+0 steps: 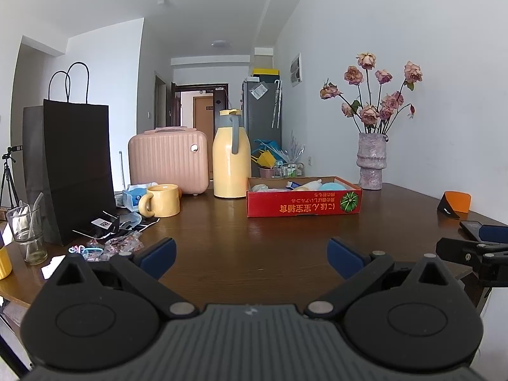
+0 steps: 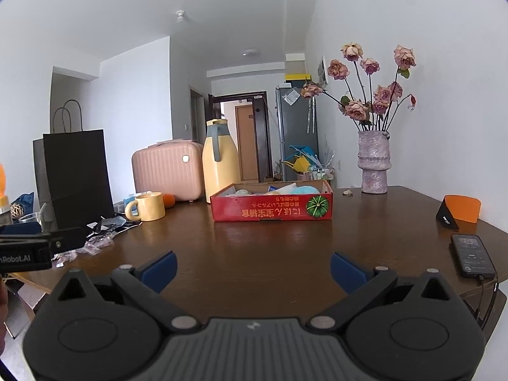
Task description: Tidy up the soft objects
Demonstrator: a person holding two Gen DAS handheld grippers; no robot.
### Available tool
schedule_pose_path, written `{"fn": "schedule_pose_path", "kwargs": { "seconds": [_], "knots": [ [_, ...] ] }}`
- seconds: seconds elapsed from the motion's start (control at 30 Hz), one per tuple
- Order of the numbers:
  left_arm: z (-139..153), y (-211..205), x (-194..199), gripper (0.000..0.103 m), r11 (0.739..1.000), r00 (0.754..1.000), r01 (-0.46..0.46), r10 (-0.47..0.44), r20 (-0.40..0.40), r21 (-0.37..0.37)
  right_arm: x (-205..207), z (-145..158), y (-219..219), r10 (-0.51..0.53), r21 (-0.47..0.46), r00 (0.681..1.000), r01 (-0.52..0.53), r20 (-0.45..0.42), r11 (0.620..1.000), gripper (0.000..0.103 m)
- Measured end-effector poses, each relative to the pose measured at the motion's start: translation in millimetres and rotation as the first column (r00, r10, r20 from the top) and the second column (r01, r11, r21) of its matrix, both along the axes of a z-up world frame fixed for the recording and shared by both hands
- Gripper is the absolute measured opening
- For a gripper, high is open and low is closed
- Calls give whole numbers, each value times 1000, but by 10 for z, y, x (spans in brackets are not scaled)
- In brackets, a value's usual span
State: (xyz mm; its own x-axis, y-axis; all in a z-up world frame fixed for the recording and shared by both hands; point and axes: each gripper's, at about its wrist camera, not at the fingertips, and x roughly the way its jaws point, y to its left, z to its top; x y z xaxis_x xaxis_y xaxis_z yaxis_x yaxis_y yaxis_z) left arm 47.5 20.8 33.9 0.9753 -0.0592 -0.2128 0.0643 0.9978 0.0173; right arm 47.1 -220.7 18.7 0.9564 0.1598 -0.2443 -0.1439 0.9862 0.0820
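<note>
Both grippers hover low over the near edge of a dark wooden tabletop (image 1: 254,238), side by side and empty. The left gripper (image 1: 250,258) has its jaws wide apart, blue pads facing each other over bare wood; the right gripper (image 2: 254,270) shows the same, jaws spread with nothing between them. Toward the far side of the tabletop sits a shallow red box (image 1: 303,204) with a green squash printed on its front. The soft objects (image 1: 317,185) lie inside it: pale, cream and light-blue shapes show just above the rim, though what each one is cannot be told. Behind the box to its left stands a yellow jug (image 1: 227,165), and beside that a pink case (image 1: 168,158). A yellow mug (image 1: 162,201) sits in front of the case, near a tall black bag (image 1: 74,165) and a scatter of wrappers (image 1: 122,243). A glass (image 1: 27,231) stands at the left edge. At the far right corner a mottled vase (image 1: 371,162) holds dried roses (image 1: 374,95). In the right wrist view a phone (image 2: 473,255) lies near the right edge, with an orange-and-black holder (image 2: 458,211) beyond it.
</note>
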Motion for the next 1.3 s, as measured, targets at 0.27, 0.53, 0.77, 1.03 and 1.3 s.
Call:
{"fn": "schedule_pose_path", "kwargs": {
  "seconds": [0.27,0.53,0.77,1.03,1.3],
  "knots": [
    [8,22,15,103,1000,1000,-6,6,-1,-7,-28,13,12,3,-3,1000,-3,29,1000,103],
    [6,33,15,103,1000,1000,-6,6,0,-7,-19,16,-2,4,5,1000,-4,23,1000,103],
    [7,39,7,103,1000,1000,-6,6,0,-3,-14,19,1,12,8,1000,-12,19,1000,103],
    [9,49,4,103,1000,1000,-4,4,1,-2,-6,21,-3,10,7,1000,-10,13,1000,103],
    [4,50,7,103,1000,1000,-3,3,0,-2,-1,10,-11,5,11,1000,-5,13,1000,103]
  ]
}}
